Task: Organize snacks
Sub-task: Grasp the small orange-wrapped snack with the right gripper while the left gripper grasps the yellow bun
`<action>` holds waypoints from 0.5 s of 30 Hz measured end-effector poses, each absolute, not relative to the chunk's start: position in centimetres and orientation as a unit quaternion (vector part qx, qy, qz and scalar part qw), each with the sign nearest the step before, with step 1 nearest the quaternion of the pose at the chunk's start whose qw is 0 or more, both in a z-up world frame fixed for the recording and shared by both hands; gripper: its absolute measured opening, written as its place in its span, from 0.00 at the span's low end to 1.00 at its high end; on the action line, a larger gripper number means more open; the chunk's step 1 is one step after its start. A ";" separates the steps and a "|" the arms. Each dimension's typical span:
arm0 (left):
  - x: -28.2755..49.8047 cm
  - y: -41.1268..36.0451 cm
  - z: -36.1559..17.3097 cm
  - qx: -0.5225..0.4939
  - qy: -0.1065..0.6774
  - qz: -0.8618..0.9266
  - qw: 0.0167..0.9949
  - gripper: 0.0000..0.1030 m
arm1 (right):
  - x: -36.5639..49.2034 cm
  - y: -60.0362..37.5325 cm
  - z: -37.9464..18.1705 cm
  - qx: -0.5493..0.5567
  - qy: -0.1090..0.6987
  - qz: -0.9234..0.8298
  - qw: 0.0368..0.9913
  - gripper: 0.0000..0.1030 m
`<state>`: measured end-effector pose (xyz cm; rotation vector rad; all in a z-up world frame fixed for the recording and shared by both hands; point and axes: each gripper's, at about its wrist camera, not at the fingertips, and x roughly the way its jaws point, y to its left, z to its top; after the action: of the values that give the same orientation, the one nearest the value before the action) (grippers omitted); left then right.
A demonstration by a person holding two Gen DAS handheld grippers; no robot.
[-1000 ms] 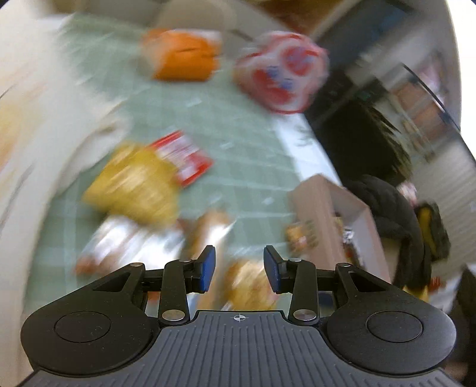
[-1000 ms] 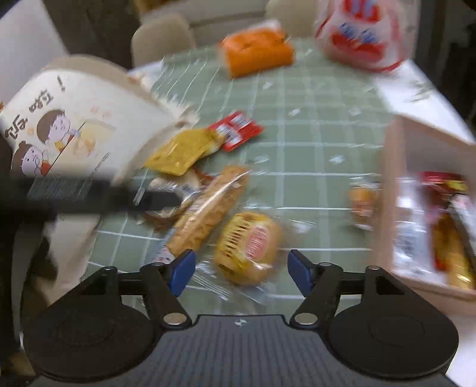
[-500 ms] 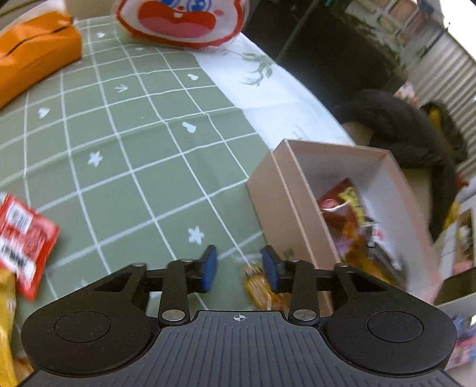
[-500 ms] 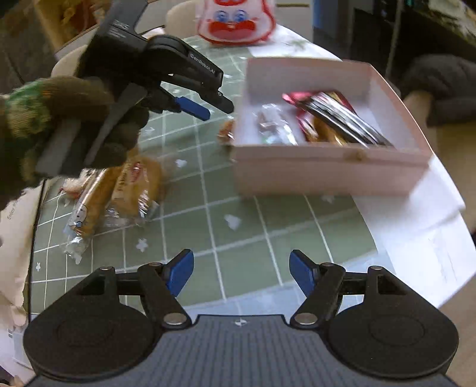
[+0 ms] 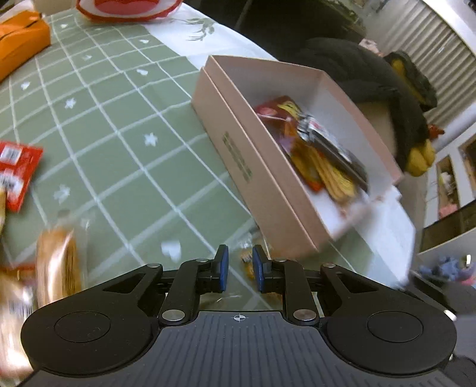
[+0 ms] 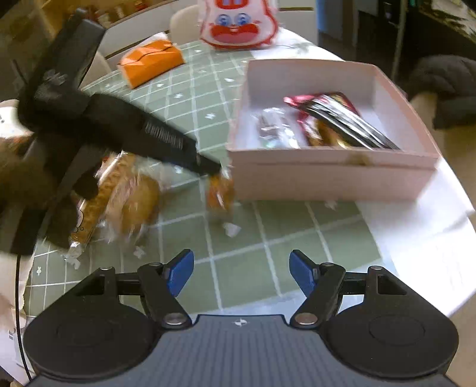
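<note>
A pink box (image 5: 261, 166) (image 6: 327, 175) on the green checked tablecloth holds several snack packets (image 6: 336, 119). A small orange wrapped snack (image 6: 220, 193) (image 5: 247, 259) lies against the box's near wall. My left gripper (image 5: 238, 268) is right over this snack, fingers narrowly apart around it; the right wrist view shows its tips (image 6: 211, 166) at the wrapper. Whether it grips is unclear. My right gripper (image 6: 241, 271) is open and empty above the cloth in front of the box.
Long bread packets (image 6: 119, 193) (image 5: 56, 262) lie left of the box. A red sachet (image 5: 15, 172), an orange package (image 6: 151, 62) and a red-and-white cartoon bag (image 6: 238, 23) sit farther back. White paper (image 6: 416, 238) lies under the box at the table edge.
My left gripper has come down toward the small orange snack beside the box. The right gripper has stayed open and shifted slightly closer.
</note>
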<state>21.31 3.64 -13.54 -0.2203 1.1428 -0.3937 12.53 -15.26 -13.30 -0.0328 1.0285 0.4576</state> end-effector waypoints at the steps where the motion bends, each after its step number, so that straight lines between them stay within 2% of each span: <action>1: 20.5 4.3 -13.1 -0.115 0.532 -0.180 0.820 0.21 | 12.8 -14.8 -13.3 -0.016 0.487 0.225 0.844 0.70; 4: 18.9 7.0 -11.1 -0.148 0.504 -0.147 0.838 0.22 | 13.6 -13.3 -13.6 -0.021 0.482 0.241 0.842 0.69; 5: 18.5 8.0 -10.4 -0.157 0.493 -0.125 0.847 0.22 | 14.1 -12.7 -13.8 -0.027 0.478 0.243 0.844 0.66; 7: 17.4 10.2 -9.1 -0.172 0.472 -0.071 0.862 0.22 | 15.2 -11.8 -14.1 -0.031 0.475 0.229 0.849 0.54; 9: 16.5 11.7 -8.8 -0.177 0.467 -0.032 0.866 0.23 | 16.2 -11.3 -14.6 -0.021 0.479 0.222 0.849 0.33; 10: 16.1 12.3 -8.9 -0.176 0.470 -0.024 0.865 0.24 | 16.7 -11.1 -14.9 -0.022 0.483 0.218 0.848 0.28; 15: 13.8 10.4 -10.6 -0.146 0.506 -0.045 0.849 0.25 | 15.4 -10.8 -14.9 -0.050 0.483 0.230 0.843 0.26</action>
<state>13.82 10.37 -10.64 -0.3079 1.0673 -0.0949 15.41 -10.85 -14.87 -0.1046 1.0199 0.4866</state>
